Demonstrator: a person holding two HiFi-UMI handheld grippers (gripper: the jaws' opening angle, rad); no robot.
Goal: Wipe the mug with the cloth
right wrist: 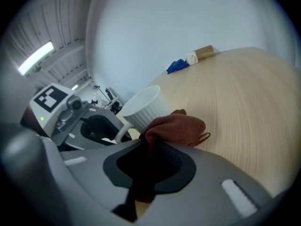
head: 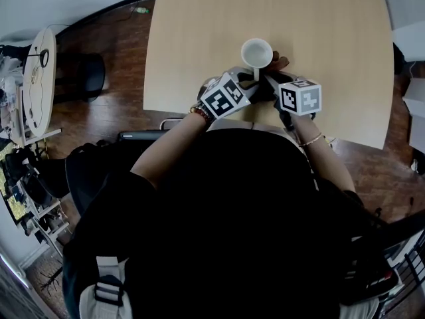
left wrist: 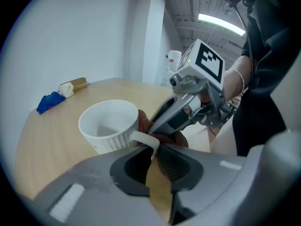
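White ribbed ceramic mug [head: 256, 52] stands upright nr the near edge of the pale wood-grain table [head: 199, 32], handle twd the person; left gripper [left wrist: 153, 150] pinches the thin loop handle betw its dark ridged pads [left wrist: 172, 166]; right gripper [right wrist: 149, 147] is clamped tight on a rust-brown terry cloth [right wrist: 178, 127], bunched vs the mug's wall beside the handle; both forearms [head: 169, 145] bend inward, grippers tilted down, tips close together.

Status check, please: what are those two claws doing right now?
Left gripper shut on mug handle. Right gripper shut on brown cloth, cloth at mug's side. Nothing in the way.
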